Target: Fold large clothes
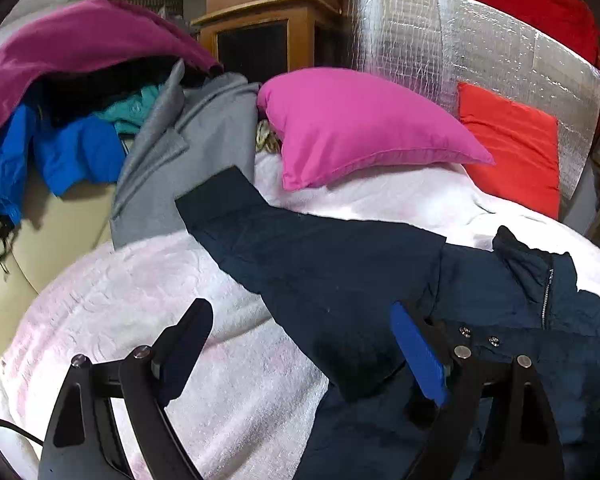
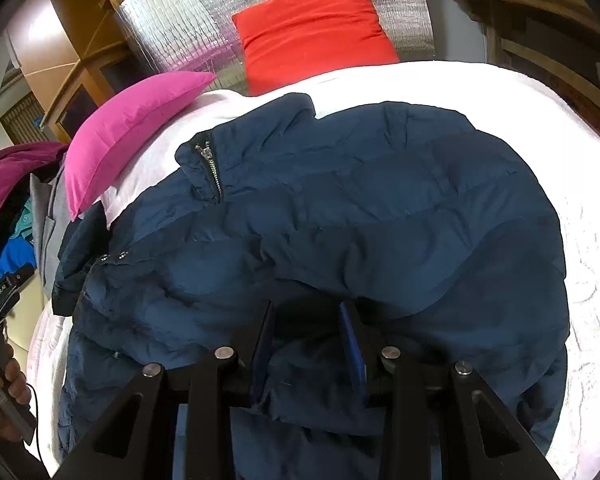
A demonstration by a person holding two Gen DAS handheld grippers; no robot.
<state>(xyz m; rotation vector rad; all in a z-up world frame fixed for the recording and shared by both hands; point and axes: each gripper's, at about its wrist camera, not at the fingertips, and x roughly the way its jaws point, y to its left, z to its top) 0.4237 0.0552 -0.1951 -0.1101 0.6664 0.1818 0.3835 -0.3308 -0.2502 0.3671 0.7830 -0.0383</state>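
A navy padded jacket point(image 2: 360, 208) lies spread on a white blanket point(image 2: 588, 248), collar and zipper point(image 2: 212, 168) toward the pillows. In the left wrist view its sleeve point(image 1: 292, 248) stretches out to the far left. My left gripper point(image 1: 300, 344) is open, hovering over the sleeve and the jacket's side, holding nothing. My right gripper point(image 2: 308, 344) is shut on a fold of the jacket near its lower edge, fabric bunched between the fingers. The left gripper and the hand holding it also show at the left edge of the right wrist view point(image 2: 4, 304).
A pink pillow point(image 1: 352, 120) and a red pillow point(image 1: 516, 148) lean at the bed's head against a silver foil panel point(image 1: 440, 40). A pile of clothes, grey point(image 1: 188, 152), blue point(image 1: 60, 152) and magenta point(image 1: 80, 48), sits at the left. A wooden cabinet point(image 1: 256, 36) stands behind.
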